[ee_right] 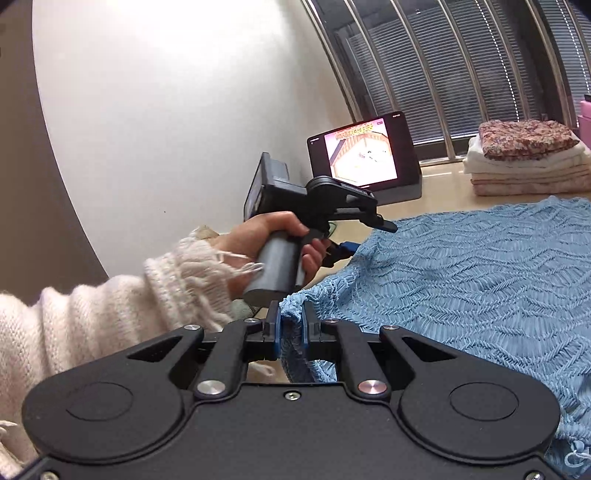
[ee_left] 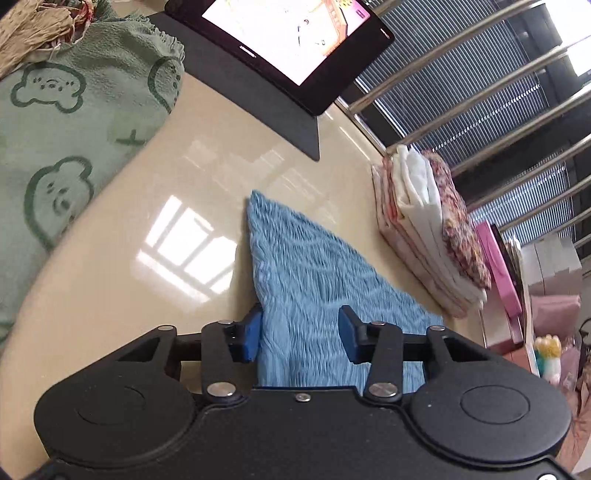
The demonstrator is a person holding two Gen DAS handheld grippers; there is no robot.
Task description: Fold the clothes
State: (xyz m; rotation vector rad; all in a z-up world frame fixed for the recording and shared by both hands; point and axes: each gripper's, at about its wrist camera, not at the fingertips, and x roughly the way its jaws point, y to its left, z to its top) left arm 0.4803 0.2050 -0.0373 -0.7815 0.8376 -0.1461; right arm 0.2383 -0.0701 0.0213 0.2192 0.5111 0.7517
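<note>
A blue knit garment [ee_left: 314, 266] lies spread on the beige table [ee_left: 177, 236]. My left gripper [ee_left: 300, 328] straddles one edge of it with the jaws apart. The cloth runs between the blue pads [ee_left: 251, 336], which do not pinch it. In the right wrist view, a hand in a cream knitted sleeve holds the left gripper [ee_right: 369, 237] at the far-left edge of the garment [ee_right: 480, 266]. My right gripper [ee_right: 291, 325] is shut on a bunched near corner of the garment and lifts it slightly.
A tablet [ee_left: 295, 33] on a dark stand plays a video at the back of the table. A stack of folded clothes [ee_left: 428, 229] sits by the window bars [ee_left: 480, 74]. A green bear-print cloth [ee_left: 66, 122] lies at the left. Pink boxes [ee_left: 498, 266] stand at the right.
</note>
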